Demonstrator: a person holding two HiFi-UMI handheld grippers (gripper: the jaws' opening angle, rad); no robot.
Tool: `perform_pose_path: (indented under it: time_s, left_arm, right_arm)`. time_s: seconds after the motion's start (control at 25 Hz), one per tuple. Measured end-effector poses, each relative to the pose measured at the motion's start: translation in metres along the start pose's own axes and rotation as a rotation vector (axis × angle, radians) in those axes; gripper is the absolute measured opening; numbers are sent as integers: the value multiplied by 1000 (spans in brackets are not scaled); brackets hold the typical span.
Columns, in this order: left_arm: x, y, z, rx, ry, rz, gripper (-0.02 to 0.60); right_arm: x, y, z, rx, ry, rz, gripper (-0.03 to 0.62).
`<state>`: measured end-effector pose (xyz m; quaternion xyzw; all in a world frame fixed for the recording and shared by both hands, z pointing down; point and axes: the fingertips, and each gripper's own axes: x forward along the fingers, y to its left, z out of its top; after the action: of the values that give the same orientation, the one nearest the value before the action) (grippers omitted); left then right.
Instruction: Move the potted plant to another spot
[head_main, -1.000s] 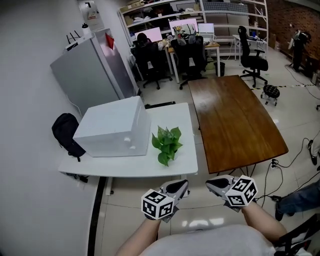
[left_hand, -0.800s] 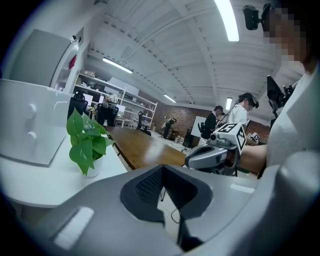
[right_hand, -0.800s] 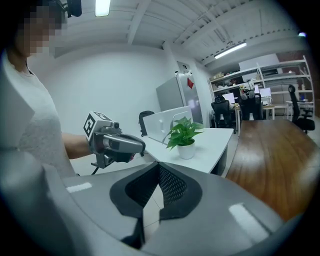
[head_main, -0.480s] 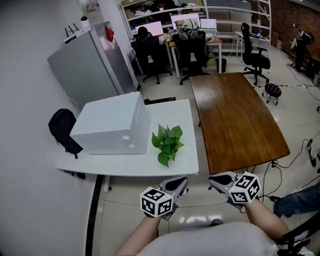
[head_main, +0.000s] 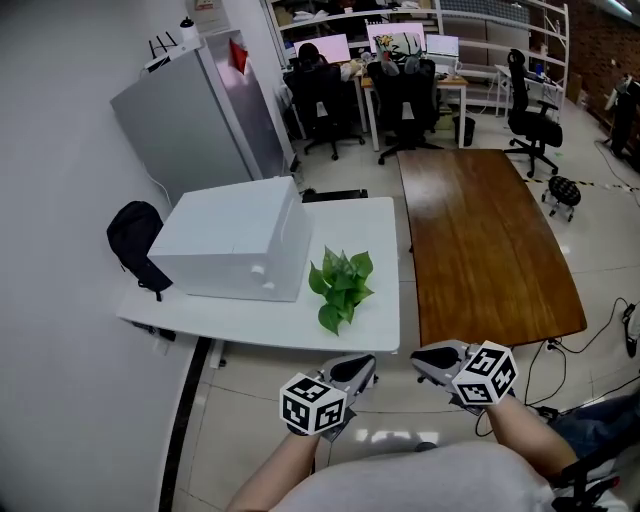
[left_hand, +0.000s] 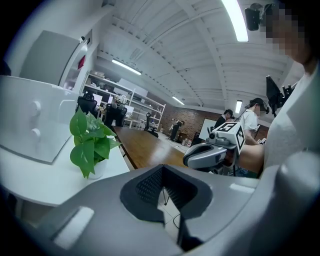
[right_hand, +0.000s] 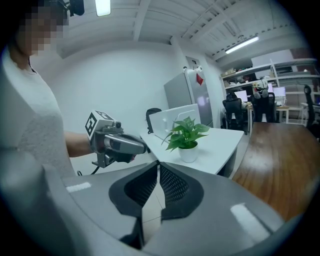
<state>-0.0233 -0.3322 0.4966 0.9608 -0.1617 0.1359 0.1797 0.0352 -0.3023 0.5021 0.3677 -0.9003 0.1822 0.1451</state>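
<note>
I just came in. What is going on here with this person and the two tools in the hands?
A person stands in front of the white table with a hand-held gripper in each hand. The left hand-held gripper and the right hand-held gripper are both shut and empty, short of the table's near edge. The potted plant stands untouched on the table, beside a white box. Moving it has not yet begun.
</note>
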Motion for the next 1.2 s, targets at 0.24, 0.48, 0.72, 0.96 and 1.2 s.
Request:
perform_pose_path:
  time_s: [0.24, 0.48, 0.72, 0.96, 1.2]
  left_arm:
    - [-13, 13, 1, -35, -25, 81, -3]
    - [-35, 30, -7, -58, -38, 178, -3]
    - [-70, 47, -19, -103, -52, 296, -3]
    - [-106, 61, -35, -165, -69, 413, -3]
    - [-131, 69, -49, -196, -74, 492, -3]
  right_arm:
    - [25, -6, 9, -40, 7, 88, 120]
    - [68, -18, 14, -51, -5, 161, 248]
    - [112, -59, 13, -71, -17, 128, 343]
    - [161, -103, 6, -179, 23, 50, 440]
    - [219, -131, -22, -256, 125, 37, 489]
